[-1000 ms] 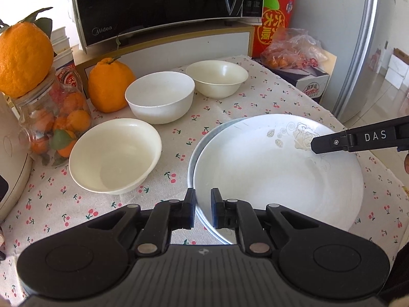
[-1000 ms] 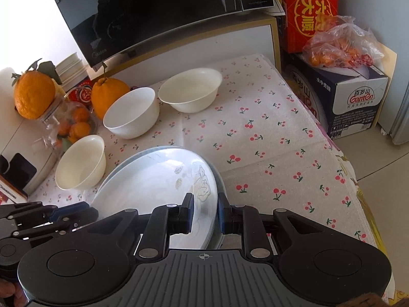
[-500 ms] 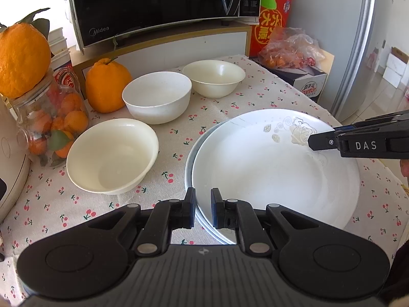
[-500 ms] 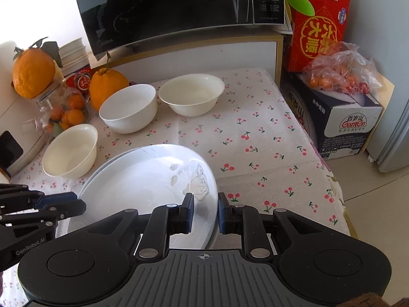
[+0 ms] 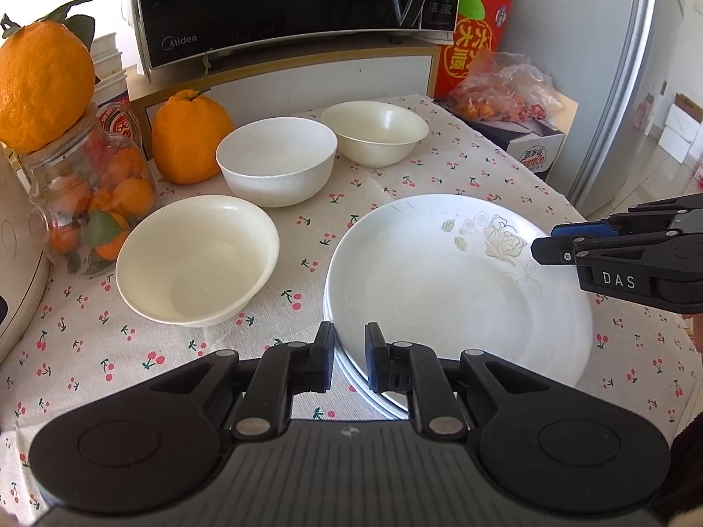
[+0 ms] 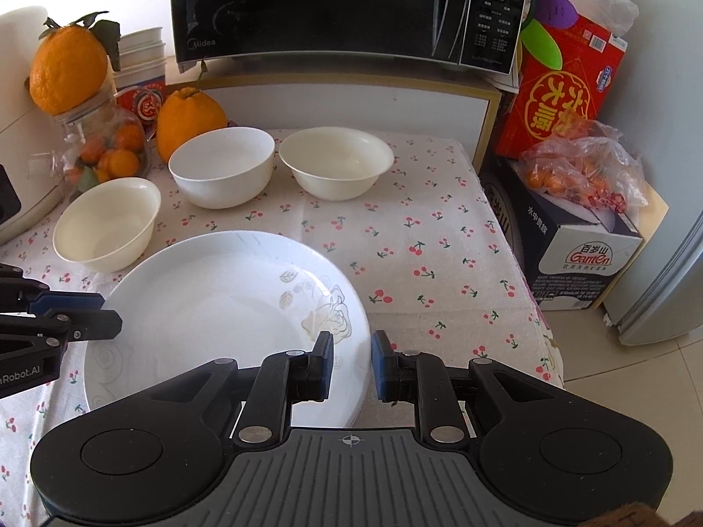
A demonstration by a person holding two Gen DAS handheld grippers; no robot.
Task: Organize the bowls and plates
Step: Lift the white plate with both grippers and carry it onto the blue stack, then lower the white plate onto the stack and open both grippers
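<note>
A white plate with a rose pattern [image 5: 439, 290] [image 6: 211, 307] lies on top of a second plate, whose rim [image 5: 373, 395] shows only at the near edge. My left gripper [image 5: 350, 342] [image 6: 107, 312] is shut on the rose plate's near rim. My right gripper [image 6: 351, 351] [image 5: 542, 243] is shut on the opposite rim, beside the rose. Three empty bowls stand on the cherry-print cloth behind: a cream one [image 5: 197, 259] [image 6: 107, 224] nearest, a white one [image 5: 277, 160] [image 6: 222, 167] in the middle, and a cream one [image 5: 375, 131] [image 6: 336, 162] farthest.
A microwave [image 5: 285, 0] sits on a low cabinet at the back. A large orange [image 5: 191, 138] and a jar of small oranges [image 5: 88, 202] with another orange on top stand at the left. To the right, past the table edge, are a carton [image 6: 571, 237] with a bag of fruit, a red box and a fridge [image 5: 637, 88].
The rose plate has slid left over the lower plate, hiding most of its rim, and now lies level. The right gripper has rolled upright; both grippers stay on the rim.
</note>
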